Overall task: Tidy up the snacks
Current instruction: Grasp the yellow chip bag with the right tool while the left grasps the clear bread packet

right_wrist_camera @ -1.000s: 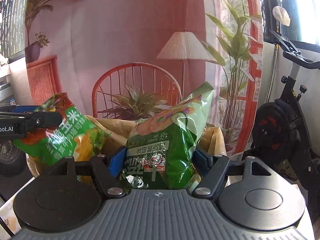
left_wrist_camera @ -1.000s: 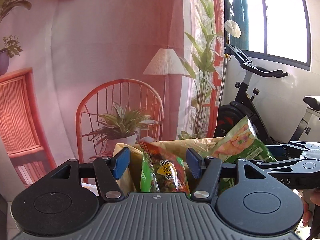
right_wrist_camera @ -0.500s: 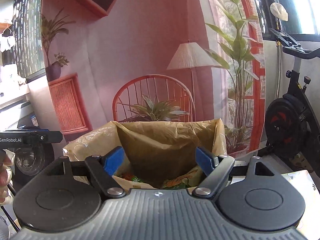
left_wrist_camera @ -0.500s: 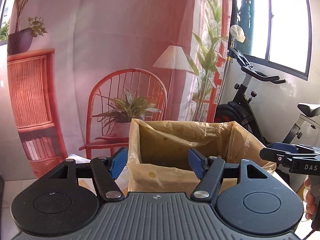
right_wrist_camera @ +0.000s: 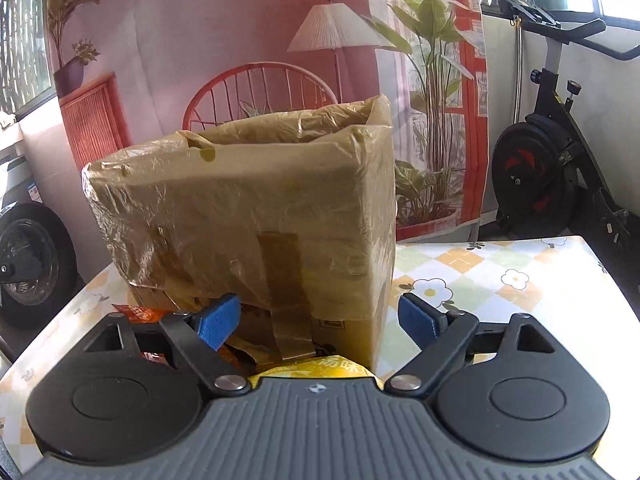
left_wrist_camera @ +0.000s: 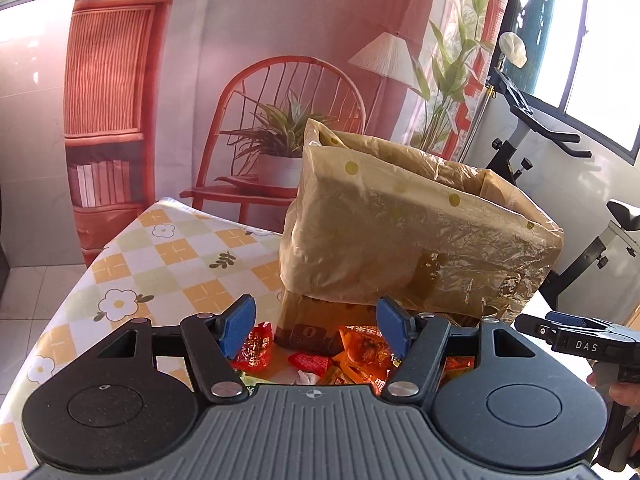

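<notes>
Snack packets (left_wrist_camera: pixel 360 354) lie below both wide-open, empty tongs, left (left_wrist_camera: pixel 314 326) and right (right_wrist_camera: pixel 320 318), seemingly untouched.

A pink printed backdrop (left_wrist_camera: pixel 248 20) covered the wall — red chair (left_wrist_camera: pixel 288 120), shaded lamp (right_wrist_camera: pixel 334 26) and leafy plants pictured on it. Daylight came through a window (left_wrist_camera: pixel 600 40) on the right. Below it stood a black exercise bike (right_wrist_camera: pixel 548 160) — against a white wall.

black linkages, blue fingers (left_wrist_camera: pixel 237 325)
</notes>
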### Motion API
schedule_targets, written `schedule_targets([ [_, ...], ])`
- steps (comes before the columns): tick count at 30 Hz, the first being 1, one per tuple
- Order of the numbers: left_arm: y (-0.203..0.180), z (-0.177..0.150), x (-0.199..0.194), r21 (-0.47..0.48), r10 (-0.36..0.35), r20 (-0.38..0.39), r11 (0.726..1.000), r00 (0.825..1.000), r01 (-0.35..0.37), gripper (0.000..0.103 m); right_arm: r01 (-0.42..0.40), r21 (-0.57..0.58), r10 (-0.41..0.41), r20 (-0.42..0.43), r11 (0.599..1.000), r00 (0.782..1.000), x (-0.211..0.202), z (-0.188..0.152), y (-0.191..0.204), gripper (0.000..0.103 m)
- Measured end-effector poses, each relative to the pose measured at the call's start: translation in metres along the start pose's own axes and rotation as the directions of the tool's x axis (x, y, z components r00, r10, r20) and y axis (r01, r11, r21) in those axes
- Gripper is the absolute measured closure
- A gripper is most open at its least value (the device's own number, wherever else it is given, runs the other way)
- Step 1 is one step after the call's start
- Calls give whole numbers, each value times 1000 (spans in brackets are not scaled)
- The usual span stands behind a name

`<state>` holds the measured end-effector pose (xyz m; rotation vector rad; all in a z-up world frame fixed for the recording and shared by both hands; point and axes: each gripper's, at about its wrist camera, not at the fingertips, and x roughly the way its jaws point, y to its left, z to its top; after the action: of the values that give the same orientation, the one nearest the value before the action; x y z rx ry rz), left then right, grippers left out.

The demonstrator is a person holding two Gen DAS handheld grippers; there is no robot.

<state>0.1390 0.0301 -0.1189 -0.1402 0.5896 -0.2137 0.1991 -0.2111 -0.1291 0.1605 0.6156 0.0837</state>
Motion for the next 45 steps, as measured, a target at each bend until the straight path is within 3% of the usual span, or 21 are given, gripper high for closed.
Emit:
schedule_targets([
  [4,1,-10,9,-7,4,-25,1000,1000,-4,34,44,45,-39,-102,998,994,29,-19,-12,15],
  [8,3,-24,16,8,-18,-57,1000,998,18,34,2,158,25,-167,987,986,32,-38,-22,14],
  [17,7,-44,23,15,-49,-100,999,994,51,34,15,274,48,-219,962,974,20,-63,-35,5],
  [22,7,-49,25,10,-52,-117,998,992,54,34,6,303,71,-241,953,968,19,-73,-40,9],
  [27,6,-54,27,17,-63,-135,998,989,66,34,-20,265,79,-216,964,973,13,-71,-33,19],
  [35,4,-67,26,48,-96,-171,993,981,106,33,-70,217,90,-81,974,993,-20,-60,-11,20],
  [38,0,-78,27,84,-90,-196,991,976,108,28,-94,225,115,-84,970,990,-22,-62,-4,20],
  [45,3,-89,30,79,-90,-224,991,970,110,27,-112,252,142,-103,961,985,-20,-70,2,20],
])
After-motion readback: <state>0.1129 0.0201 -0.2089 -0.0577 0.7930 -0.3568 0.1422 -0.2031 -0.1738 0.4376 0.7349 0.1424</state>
